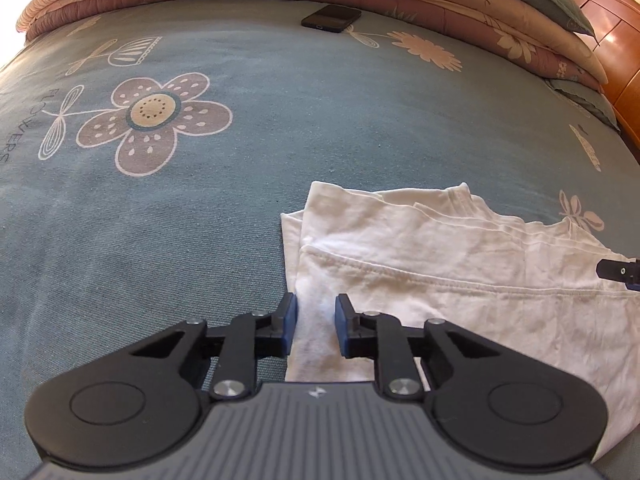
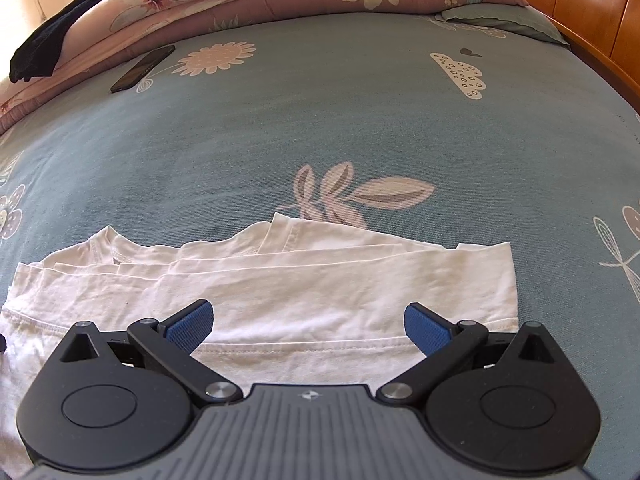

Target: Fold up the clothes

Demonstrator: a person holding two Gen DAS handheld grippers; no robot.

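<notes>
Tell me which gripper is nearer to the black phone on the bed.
Left, though only by a rough judgement. The left gripper is at the white shirt's left edge, with the phone ahead. The right gripper sees the phone far off to its left.

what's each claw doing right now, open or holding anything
Left claw: partly open over the white shirt, gripping nothing.
Right claw: wide open above the shirt, holding nothing.

Both views are bright and sharp, with daylight glaring at the upper left corners and strong fisheye bending at the edges.
</notes>
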